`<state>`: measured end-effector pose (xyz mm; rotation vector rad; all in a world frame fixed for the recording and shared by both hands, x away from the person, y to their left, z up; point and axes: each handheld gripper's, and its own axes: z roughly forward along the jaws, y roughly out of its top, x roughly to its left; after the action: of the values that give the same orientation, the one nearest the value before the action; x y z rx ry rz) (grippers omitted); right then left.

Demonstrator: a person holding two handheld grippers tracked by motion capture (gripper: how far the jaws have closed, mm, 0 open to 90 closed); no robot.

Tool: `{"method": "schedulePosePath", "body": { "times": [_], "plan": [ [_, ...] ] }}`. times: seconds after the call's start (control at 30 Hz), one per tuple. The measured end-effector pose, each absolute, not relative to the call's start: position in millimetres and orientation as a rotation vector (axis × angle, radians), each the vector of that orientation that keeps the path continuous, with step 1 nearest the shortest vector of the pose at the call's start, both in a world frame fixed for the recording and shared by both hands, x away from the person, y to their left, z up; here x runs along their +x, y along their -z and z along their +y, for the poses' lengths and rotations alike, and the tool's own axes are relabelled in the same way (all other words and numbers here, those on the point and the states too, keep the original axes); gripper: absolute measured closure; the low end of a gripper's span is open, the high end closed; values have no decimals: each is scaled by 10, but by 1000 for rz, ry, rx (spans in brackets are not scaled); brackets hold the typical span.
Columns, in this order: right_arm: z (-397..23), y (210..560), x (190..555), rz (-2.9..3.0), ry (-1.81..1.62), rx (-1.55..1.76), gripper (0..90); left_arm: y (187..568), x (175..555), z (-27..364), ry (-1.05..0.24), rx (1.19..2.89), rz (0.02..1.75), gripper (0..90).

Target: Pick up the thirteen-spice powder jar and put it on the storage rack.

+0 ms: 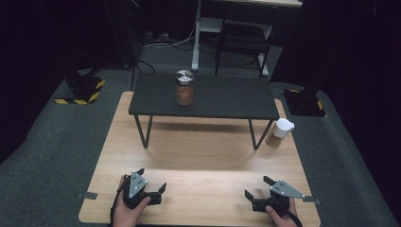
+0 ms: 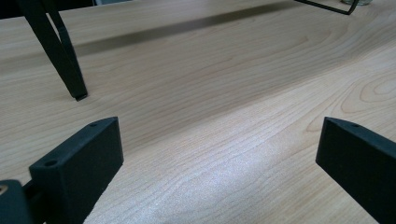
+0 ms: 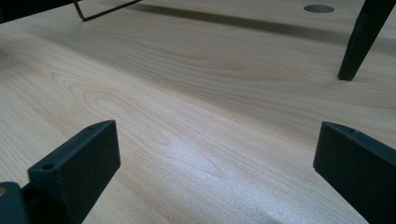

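While both claws rest released on the tabletop (image 1: 198,161), left claw (image 1: 152,190) and right claw (image 1: 255,190) grasping nothing, the nearest things sit well ahead: a brown jar (image 1: 184,90) up on the black shelf (image 1: 222,97) far beyond the left claw, a white-capped jar (image 1: 279,133) ahead of the right claw. Reaching for the white-capped jar, I judge, risks knocking the shelf leg (image 3: 358,39) just beside it and toppling it.

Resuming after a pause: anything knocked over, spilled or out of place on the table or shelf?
Nothing stands out. The brown jar stands upright on the black shelf, lid on. The white-capped jar stands upright on the wooden table beside the shelf's right leg. No spill shows. The left gripper and right gripper rest open near the front edge.
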<state>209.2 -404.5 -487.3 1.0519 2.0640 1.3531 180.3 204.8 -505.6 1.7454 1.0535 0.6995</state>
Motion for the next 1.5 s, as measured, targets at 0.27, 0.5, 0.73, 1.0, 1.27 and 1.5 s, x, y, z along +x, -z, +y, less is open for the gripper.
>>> {"method": "schedulePosePath", "body": {
  "times": [0.27,0.5,0.73,1.0,1.27,1.5],
  "plan": [
    [-4033,4890,2039,2031,-1353,1071,4,5062,1811,2068,-686,1746,1037,5],
    [-4026,4901,2015,2002,-1356,1100,5,5085,1787,2085,-687,1725,1037,5],
    [-3988,4896,1978,1938,-1331,1150,5,5084,1791,2093,-680,1721,1042,5],
    [-4004,4749,1996,1836,-1342,1147,5,5099,1781,2116,-674,1713,1030,5],
    [-4038,4552,2153,1740,-1321,1173,4,5102,1792,2146,-654,1695,1050,5],
    [-4060,4546,2393,1681,-1273,1229,6,5109,1787,2150,-655,1694,1040,5]
  ]
}}
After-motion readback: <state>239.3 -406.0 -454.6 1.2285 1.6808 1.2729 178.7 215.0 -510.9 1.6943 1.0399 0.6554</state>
